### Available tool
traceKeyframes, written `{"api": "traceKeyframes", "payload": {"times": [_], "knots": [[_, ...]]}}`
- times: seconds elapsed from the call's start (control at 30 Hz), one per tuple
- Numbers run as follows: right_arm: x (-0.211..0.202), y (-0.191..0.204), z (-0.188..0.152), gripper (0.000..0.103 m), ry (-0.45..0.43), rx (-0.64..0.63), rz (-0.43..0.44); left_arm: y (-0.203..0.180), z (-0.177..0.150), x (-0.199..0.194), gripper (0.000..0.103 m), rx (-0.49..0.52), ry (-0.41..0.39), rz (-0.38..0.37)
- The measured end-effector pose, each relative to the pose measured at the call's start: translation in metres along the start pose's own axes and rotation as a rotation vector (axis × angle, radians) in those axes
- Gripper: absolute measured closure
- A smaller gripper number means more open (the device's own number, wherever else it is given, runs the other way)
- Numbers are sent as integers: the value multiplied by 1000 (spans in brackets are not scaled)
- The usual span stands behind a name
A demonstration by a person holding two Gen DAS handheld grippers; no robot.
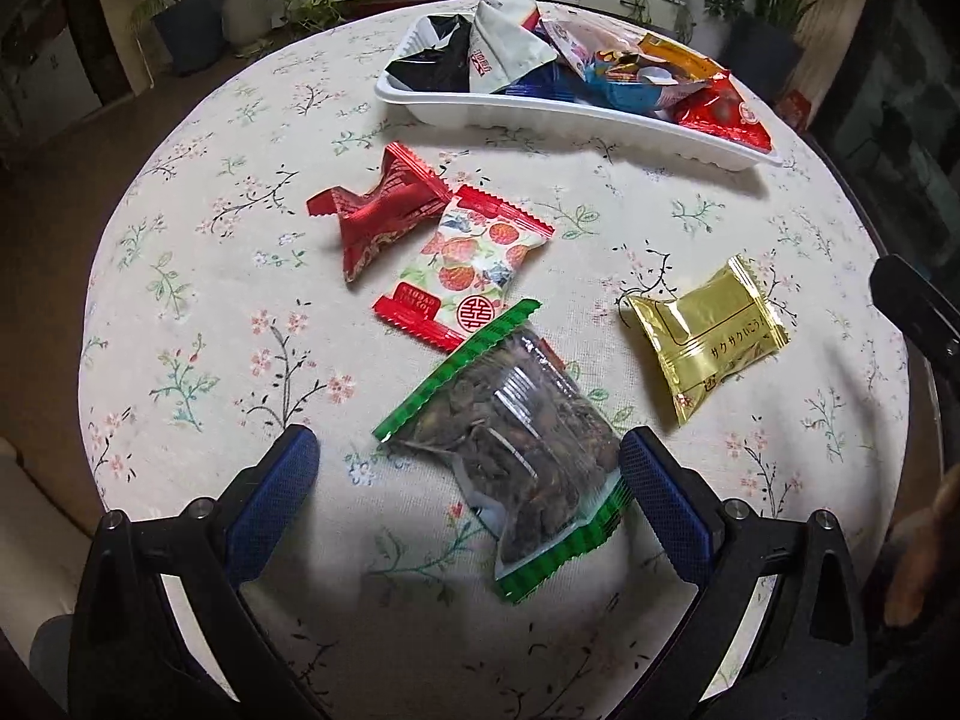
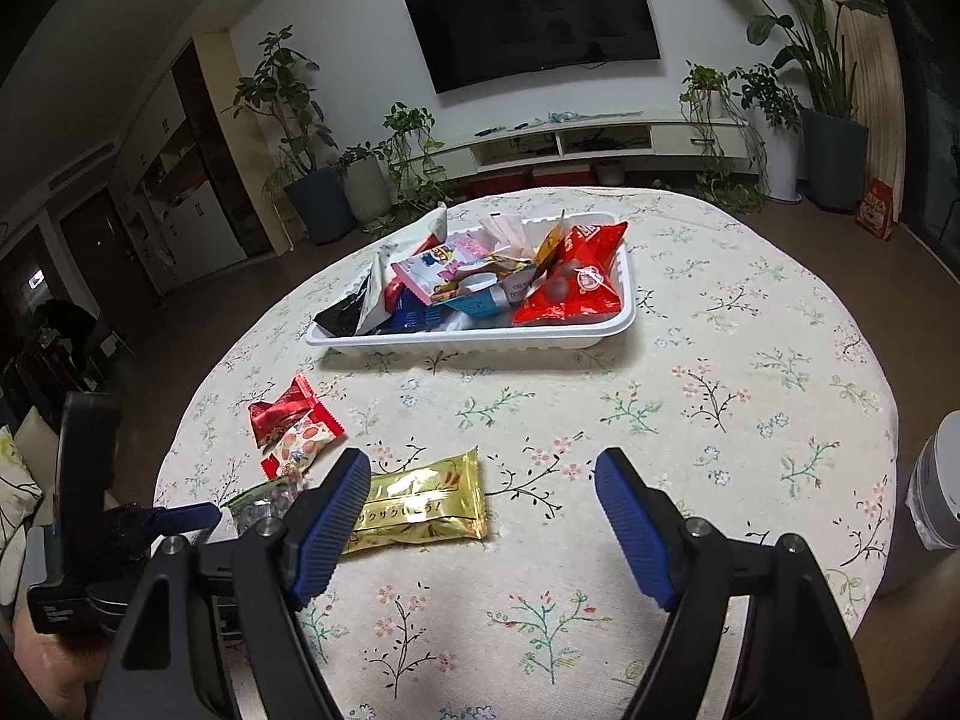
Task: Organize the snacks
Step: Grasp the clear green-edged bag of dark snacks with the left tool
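A clear packet with green ends (image 1: 516, 450) lies on the flowered tablecloth between the open blue-padded fingers of my left gripper (image 1: 471, 468), which do not press it. Beyond it lie a strawberry-print packet (image 1: 468, 264), a red packet (image 1: 378, 210) and, to the right, a gold packet (image 1: 708, 339). A white tray (image 1: 540, 120) full of snack bags stands at the far side. My right gripper (image 2: 483, 483) is open over bare cloth, with the gold packet (image 2: 420, 504) beside its left finger. The left gripper (image 2: 180, 519) shows at the left of the right wrist view.
The round table's edge curves close on the left and right. A white cylindrical container (image 2: 939, 480) stands at the table's right edge. Potted plants, a TV and a low cabinet line the far wall. A hand (image 1: 924, 552) shows at the right edge.
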State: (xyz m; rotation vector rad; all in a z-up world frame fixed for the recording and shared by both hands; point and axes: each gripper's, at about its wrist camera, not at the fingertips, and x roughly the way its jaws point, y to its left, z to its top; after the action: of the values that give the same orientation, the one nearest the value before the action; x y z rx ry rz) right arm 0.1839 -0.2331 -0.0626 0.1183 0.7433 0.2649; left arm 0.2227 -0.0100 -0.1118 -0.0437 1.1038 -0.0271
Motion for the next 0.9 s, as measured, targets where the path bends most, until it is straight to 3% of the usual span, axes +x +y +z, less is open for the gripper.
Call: {"api": "traceKeyframes", "payload": {"times": [0.17, 0.27, 0.33, 0.57, 0.9], "knots": [[-5, 5, 0, 24, -22, -35, 3, 1, 3, 4, 2, -2, -20, -4], [-6, 7, -1, 24, -29, -54, -6, 2, 3, 3, 11, 10, -39, -3], [-5, 6, -1, 24, -26, -56, -5, 3, 4, 0, 25, 14, -48, -9], [-4, 7, -1, 25, -31, -66, -4, 2, 6, -3, 36, 54, -57, -44], [4, 14, -7, 30, 12, -131, -16, 24, 3, -8, 59, 13, -73, -128]]}}
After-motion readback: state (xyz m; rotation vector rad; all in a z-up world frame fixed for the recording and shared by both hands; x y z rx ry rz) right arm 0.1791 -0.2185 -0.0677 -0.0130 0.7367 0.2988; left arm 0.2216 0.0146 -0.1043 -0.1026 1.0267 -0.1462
